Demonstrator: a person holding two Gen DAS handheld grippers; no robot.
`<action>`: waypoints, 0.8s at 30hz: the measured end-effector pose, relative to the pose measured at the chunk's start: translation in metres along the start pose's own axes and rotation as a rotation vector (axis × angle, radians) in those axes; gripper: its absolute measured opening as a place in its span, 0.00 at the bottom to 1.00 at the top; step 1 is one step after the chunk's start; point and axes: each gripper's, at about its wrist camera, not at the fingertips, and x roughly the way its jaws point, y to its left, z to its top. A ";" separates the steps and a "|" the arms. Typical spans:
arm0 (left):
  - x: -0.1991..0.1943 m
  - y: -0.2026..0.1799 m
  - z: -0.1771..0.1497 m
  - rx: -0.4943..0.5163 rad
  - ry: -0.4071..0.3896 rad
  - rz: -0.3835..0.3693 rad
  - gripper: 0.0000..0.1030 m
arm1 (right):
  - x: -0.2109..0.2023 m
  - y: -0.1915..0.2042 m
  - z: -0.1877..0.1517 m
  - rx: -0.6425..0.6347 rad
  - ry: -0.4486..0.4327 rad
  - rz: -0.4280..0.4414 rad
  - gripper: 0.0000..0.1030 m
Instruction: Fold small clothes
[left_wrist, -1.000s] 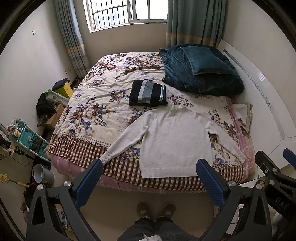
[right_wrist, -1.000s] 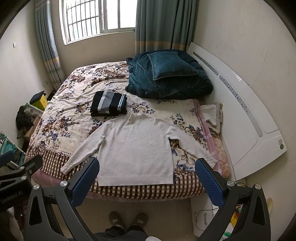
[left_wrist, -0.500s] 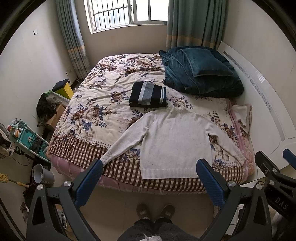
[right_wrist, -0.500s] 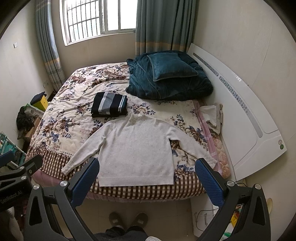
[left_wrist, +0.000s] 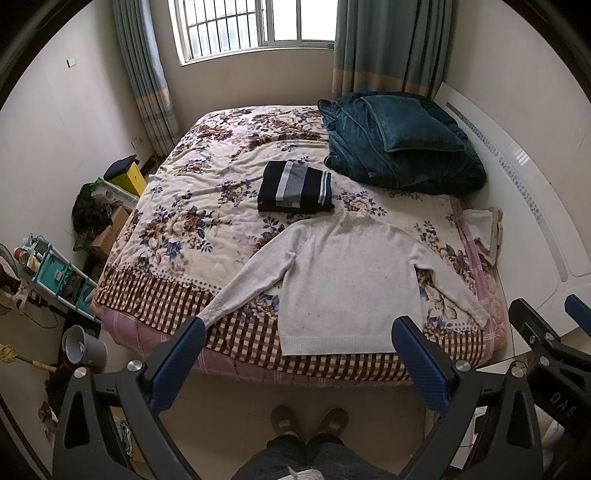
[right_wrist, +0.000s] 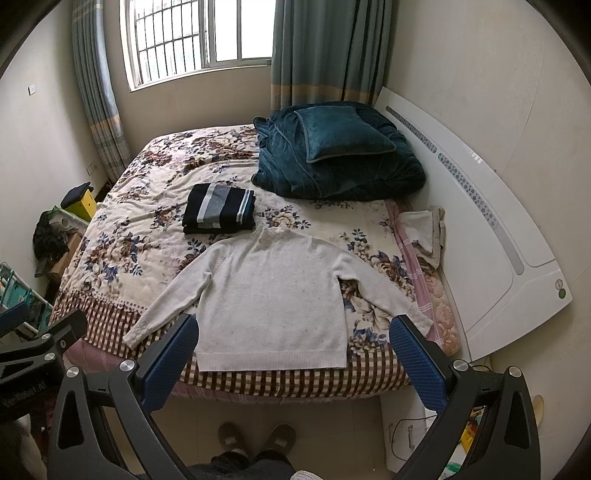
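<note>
A pale grey long-sleeved sweater (left_wrist: 347, 280) lies flat, sleeves spread, at the near edge of the floral bed (left_wrist: 207, 221); it also shows in the right wrist view (right_wrist: 273, 299). A folded dark striped garment (left_wrist: 293, 186) lies just beyond its collar, also in the right wrist view (right_wrist: 219, 208). My left gripper (left_wrist: 297, 354) is open and empty, held in front of the bed above the floor. My right gripper (right_wrist: 291, 354) is open and empty beside it.
A teal blanket with a pillow (left_wrist: 402, 144) is piled at the bed's far right by the white headboard (left_wrist: 532, 206). A crumpled cloth (right_wrist: 424, 232) lies at the right edge. Clutter, a teal rack (left_wrist: 55, 273) and a bucket (left_wrist: 83, 347) stand on the left floor.
Both views have shifted slightly: the bed and sweater sit a little lower in the frames. The clothes have not moved and both grippers remain open.
</note>
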 end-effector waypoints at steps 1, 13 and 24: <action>0.000 0.000 0.000 -0.001 0.000 0.000 1.00 | 0.000 0.000 0.000 0.000 -0.001 -0.001 1.00; 0.000 0.001 -0.003 -0.002 -0.003 -0.002 1.00 | 0.000 0.000 0.000 -0.001 -0.002 -0.002 1.00; -0.001 0.000 0.001 0.001 -0.005 -0.008 1.00 | -0.003 0.002 0.001 0.003 0.000 -0.005 1.00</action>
